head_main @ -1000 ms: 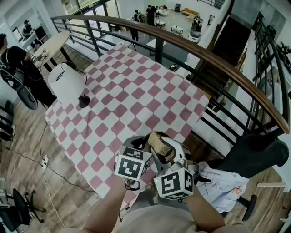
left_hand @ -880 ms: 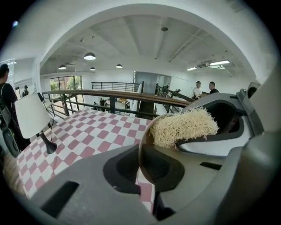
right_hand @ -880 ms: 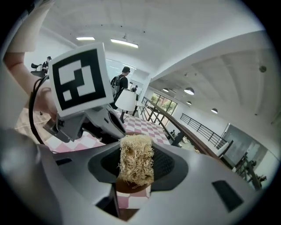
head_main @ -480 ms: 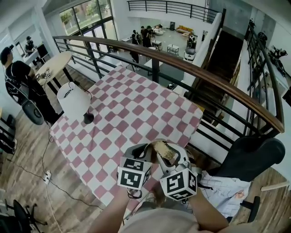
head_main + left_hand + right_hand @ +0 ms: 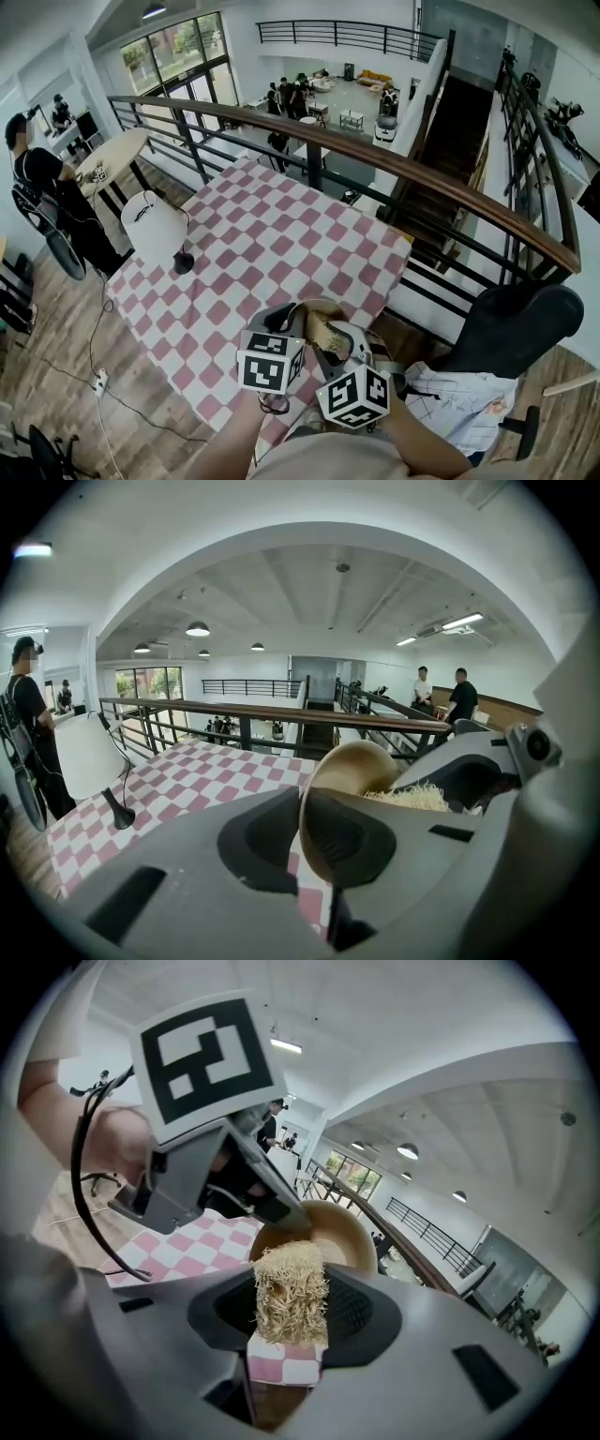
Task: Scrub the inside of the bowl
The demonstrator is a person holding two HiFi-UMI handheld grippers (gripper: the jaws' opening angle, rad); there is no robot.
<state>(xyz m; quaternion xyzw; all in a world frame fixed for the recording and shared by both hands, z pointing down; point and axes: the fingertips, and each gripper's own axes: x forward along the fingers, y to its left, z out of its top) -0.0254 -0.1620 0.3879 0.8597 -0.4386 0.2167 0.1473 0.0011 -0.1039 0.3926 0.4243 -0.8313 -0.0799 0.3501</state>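
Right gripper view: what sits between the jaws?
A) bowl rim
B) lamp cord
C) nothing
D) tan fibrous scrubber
D: the right gripper is clamped on a tan fibrous scrubber, with the bowl just beyond it.

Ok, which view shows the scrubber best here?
The right gripper view: the scrubber fills the centre, pinched between the jaws before the bowl. The left gripper view shows only a fringe behind a jaw; the head view, a small tan patch.
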